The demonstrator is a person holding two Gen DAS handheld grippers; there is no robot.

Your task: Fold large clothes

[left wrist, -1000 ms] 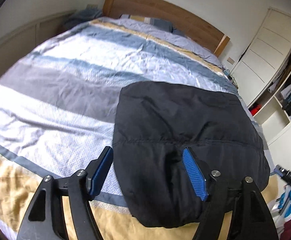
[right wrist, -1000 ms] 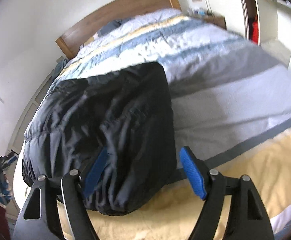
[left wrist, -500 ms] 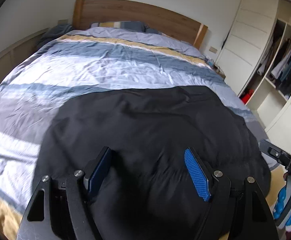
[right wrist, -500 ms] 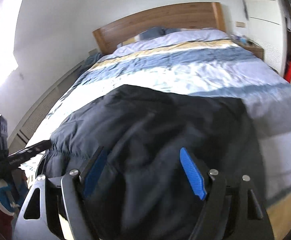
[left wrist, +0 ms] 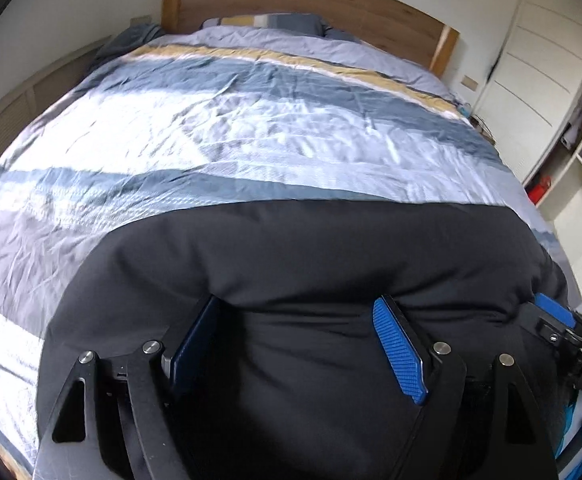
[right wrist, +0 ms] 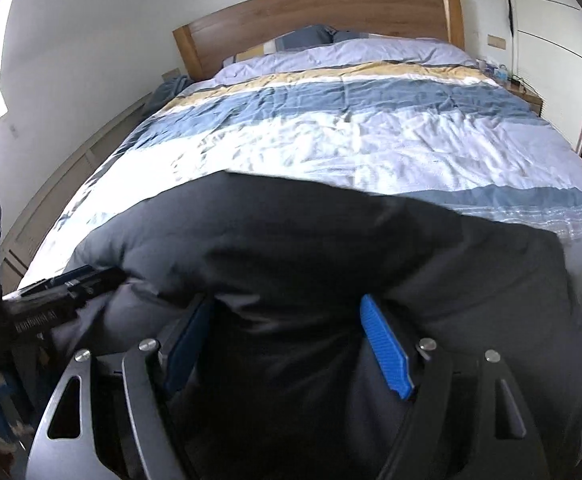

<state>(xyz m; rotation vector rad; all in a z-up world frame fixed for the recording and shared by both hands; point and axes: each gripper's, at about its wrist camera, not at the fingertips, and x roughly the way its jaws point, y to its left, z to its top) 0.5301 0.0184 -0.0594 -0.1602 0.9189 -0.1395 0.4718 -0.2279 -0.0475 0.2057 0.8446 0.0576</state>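
Black jacket (left wrist: 291, 264) bunched up at the foot of the striped bed (left wrist: 251, 128)

Your left gripper (left wrist: 297, 344) and right gripper (right wrist: 287, 340) both sit spread wide with jacket puffing between the fingers, headboard (right wrist: 331, 12) far beyond.

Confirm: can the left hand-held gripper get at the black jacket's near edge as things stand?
Probably yes: the left hand-held gripper is open with the black jacket bulging between its fingers, and nothing lies in the way.

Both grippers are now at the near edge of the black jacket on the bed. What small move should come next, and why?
Probably shut both on the fabric. The left gripper and right gripper are open, with the black jacket bulging between their fingers, so neither holds it yet.
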